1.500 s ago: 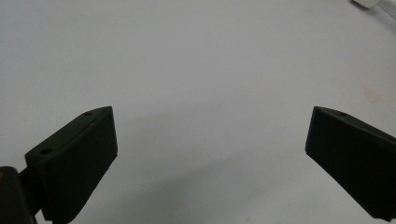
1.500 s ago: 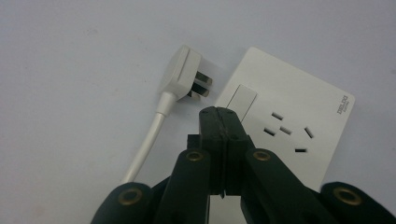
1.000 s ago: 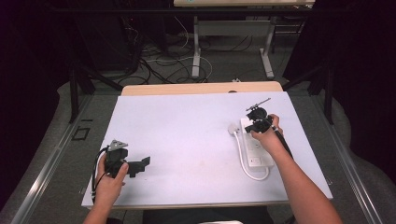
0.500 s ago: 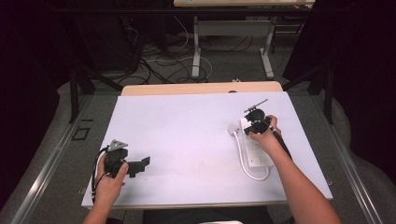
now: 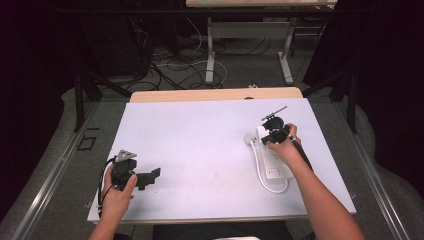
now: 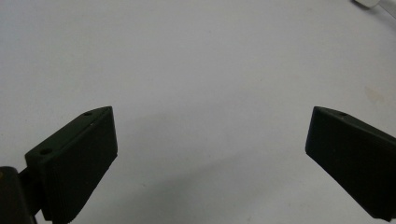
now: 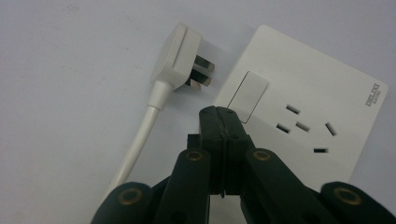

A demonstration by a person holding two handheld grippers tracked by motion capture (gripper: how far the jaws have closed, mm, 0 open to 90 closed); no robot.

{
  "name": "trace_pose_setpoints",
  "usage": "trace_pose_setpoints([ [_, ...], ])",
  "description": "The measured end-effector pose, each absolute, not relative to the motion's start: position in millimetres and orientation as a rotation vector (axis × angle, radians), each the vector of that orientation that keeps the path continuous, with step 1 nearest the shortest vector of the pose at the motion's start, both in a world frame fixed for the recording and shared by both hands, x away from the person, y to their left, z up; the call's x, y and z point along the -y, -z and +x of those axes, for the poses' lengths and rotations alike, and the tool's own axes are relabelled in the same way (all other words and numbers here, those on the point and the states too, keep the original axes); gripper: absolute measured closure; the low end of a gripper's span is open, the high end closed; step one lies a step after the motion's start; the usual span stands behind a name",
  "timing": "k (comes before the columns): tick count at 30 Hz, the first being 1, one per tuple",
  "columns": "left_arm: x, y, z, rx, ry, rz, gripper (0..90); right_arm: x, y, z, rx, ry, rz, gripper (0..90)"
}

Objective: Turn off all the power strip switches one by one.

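In the high view, the right tool [image 5: 274, 131] rests over the far end of a white power strip [image 5: 272, 159] on the right of the tabletop [image 5: 200, 145]; the left tool [image 5: 150, 176] sits near the front left corner. The left gripper view shows its jaws spread wide above bare tabletop. In the right gripper view, the jaws are pressed together, empty, tips at the strip's switch [image 7: 249, 95], with the white plug [image 7: 180, 56] just beside the strip.
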State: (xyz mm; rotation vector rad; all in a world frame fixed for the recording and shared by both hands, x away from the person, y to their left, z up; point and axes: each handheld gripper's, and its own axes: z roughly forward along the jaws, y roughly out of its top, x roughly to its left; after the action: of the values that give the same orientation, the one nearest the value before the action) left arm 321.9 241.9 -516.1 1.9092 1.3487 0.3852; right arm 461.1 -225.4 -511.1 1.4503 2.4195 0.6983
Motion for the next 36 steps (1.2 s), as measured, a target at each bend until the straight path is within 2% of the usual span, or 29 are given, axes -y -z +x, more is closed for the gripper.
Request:
trace_pose_setpoints([
  [36, -242.3, 516.0, 322.0, -1.350, -0.386, 1.906, 2.2, 225.3, 515.0, 460.2, -2.401, -0.702, 1.415, 90.0],
])
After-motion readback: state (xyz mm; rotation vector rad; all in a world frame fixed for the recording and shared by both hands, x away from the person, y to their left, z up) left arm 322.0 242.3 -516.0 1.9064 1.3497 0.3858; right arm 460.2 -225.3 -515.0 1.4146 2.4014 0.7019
